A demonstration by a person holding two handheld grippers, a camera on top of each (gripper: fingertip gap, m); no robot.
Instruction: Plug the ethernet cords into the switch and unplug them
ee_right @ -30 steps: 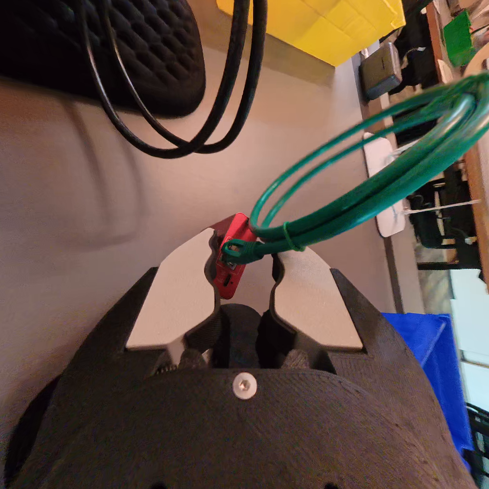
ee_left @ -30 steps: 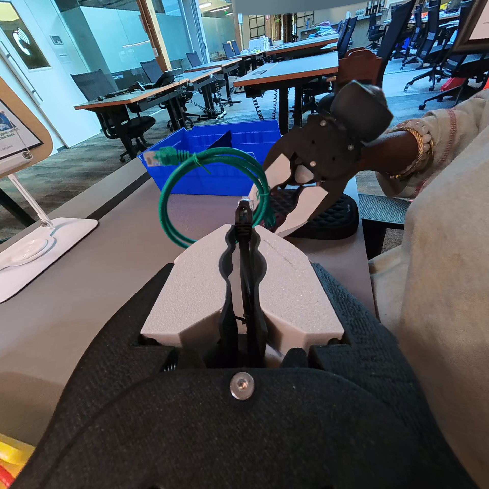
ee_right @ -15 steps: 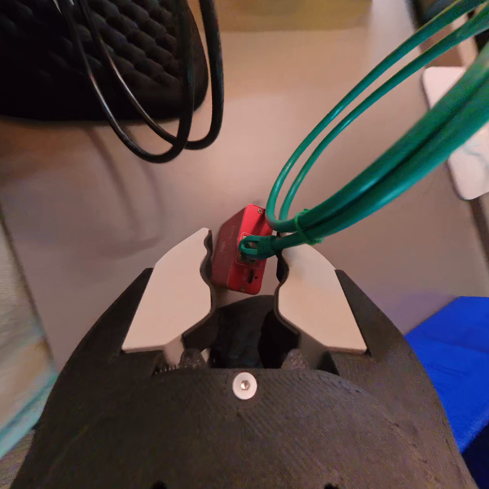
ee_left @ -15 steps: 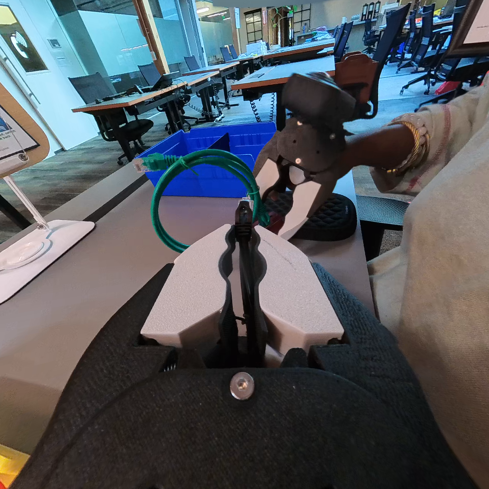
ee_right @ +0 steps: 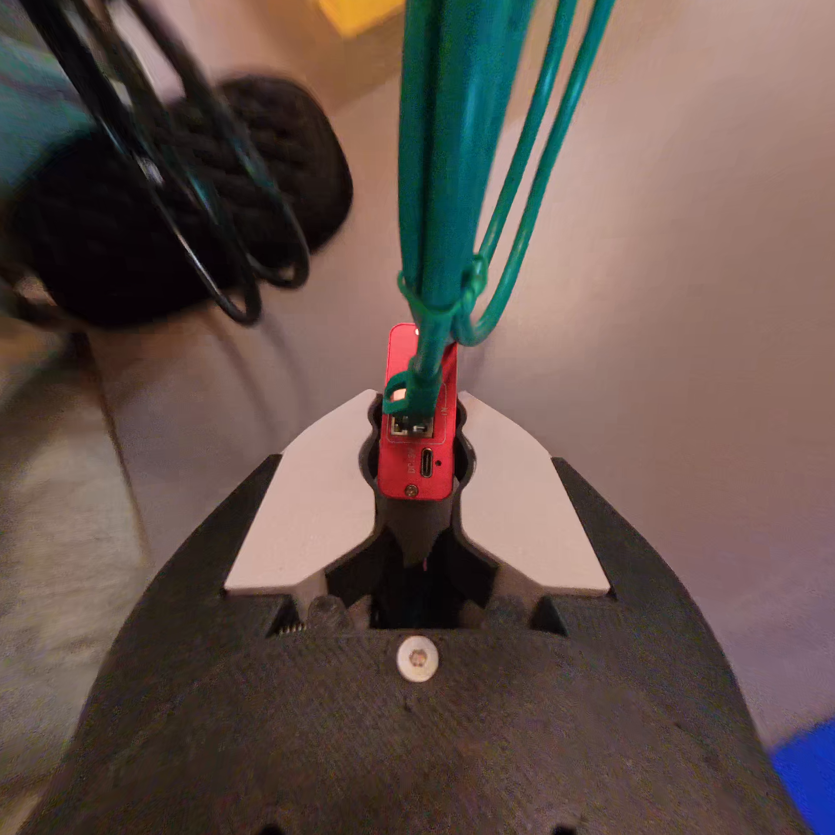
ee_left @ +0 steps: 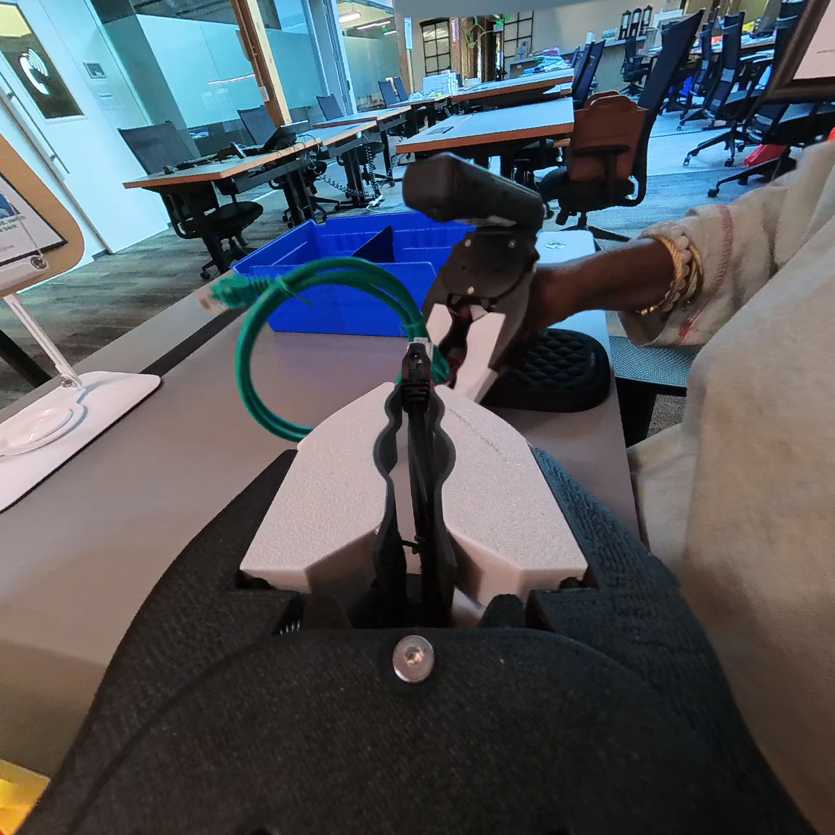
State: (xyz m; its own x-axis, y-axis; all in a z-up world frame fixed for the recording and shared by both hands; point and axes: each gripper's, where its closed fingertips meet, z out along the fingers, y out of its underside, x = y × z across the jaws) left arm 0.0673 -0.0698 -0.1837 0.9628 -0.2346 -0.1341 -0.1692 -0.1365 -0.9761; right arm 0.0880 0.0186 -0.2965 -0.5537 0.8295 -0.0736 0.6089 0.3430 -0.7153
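**Both grippers gripping, plug lined up with the switch**

Nearest to us, our left gripper (ee_left: 418,397) is lying low and level over the grey table (ee_left: 158,474), its jaws clamping together on the black ethernet cord (ee_left: 418,452), with the plug sticking out past the fingertips toward 12 o'clock. Our right gripper (ee_right: 418,433) is tilting steeply down at the tabletop, its jaws closing on the sides of the red switch (ee_right: 418,461). The green ethernet cord (ee_right: 424,375) is sitting plugged into the switch's port, and its tied coil is arching up toward 12 o'clock.

From the left wrist view, that coil is looping out to 11 o'clock, just beside the black plug. Bare table is lying open toward 9 o'clock, up to a white stand base (ee_left: 68,420). A black quilted pad (ee_left: 555,375) is sitting at 1 o'clock, near the table's right edge. Farther off, at 12 o'clock, a blue bin (ee_left: 343,298) is closing the far edge.
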